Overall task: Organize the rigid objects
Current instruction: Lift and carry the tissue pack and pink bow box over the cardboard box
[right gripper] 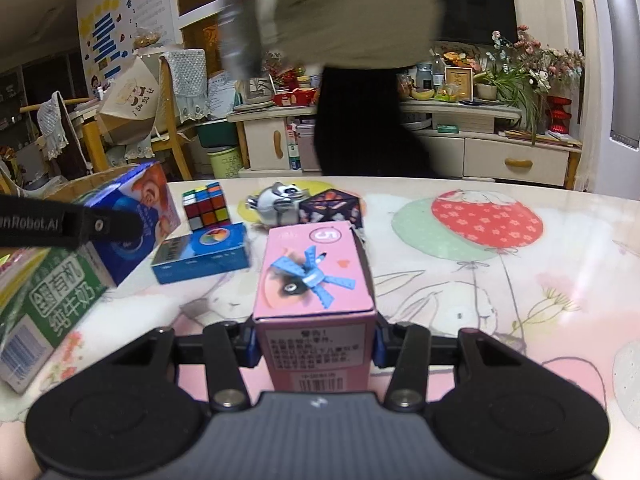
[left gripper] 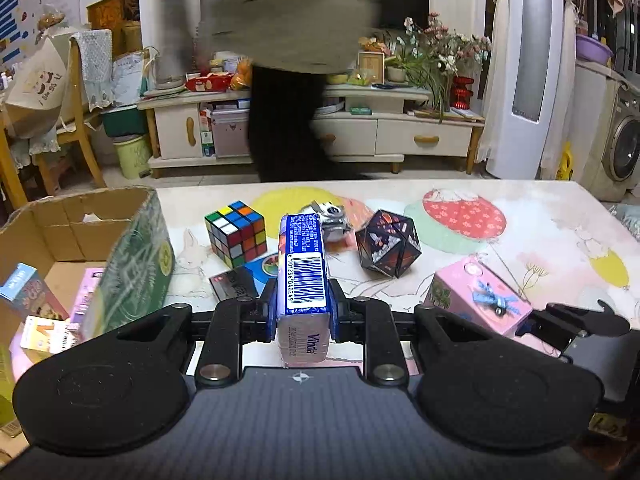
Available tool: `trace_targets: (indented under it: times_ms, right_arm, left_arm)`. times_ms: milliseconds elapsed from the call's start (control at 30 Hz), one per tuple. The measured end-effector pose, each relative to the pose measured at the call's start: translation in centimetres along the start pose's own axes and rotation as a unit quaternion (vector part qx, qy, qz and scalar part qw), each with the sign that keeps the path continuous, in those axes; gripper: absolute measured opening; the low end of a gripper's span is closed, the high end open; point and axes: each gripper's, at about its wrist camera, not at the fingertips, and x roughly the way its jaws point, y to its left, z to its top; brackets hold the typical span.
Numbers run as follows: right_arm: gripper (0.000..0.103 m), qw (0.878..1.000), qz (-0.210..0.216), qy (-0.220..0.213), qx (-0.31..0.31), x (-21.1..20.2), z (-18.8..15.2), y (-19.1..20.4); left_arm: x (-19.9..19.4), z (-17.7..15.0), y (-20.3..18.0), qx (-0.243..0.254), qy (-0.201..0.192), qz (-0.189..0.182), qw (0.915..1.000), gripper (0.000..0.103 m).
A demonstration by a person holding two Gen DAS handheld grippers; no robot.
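Fingers [left gripper: 269, 300] of the left gripper [left gripper: 303, 304] pinched on a blue tissue pack [left gripper: 304, 272], barcode up, low centre of the left view, above the counter [left gripper: 520, 248]. Beyond: Rubik's cube [left gripper: 236, 234], dark faceted puzzle [left gripper: 388, 243], small silver toy [left gripper: 334, 216]. Cardboard box [left gripper: 80, 232] at left, small cartons inside.

Fingers [right gripper: 249, 346] of the right gripper [right gripper: 316, 346] clamped on both sides of a pink box [right gripper: 316, 280], centre of the right view. Flat blue box [right gripper: 202, 256] just left of it, green milk carton [right gripper: 44, 312] at far left.
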Motion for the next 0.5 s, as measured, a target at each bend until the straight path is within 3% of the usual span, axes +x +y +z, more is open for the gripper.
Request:
trace_targets:
  times_ms: [500]
  right_arm:
    - [0.047,0.999,0.030,-0.015,-0.021,-2.2,2.0,5.4]
  left_arm:
    - [-2.8,1.5,3.4,-0.024,-0.030,-0.002,0.9993,0.027]
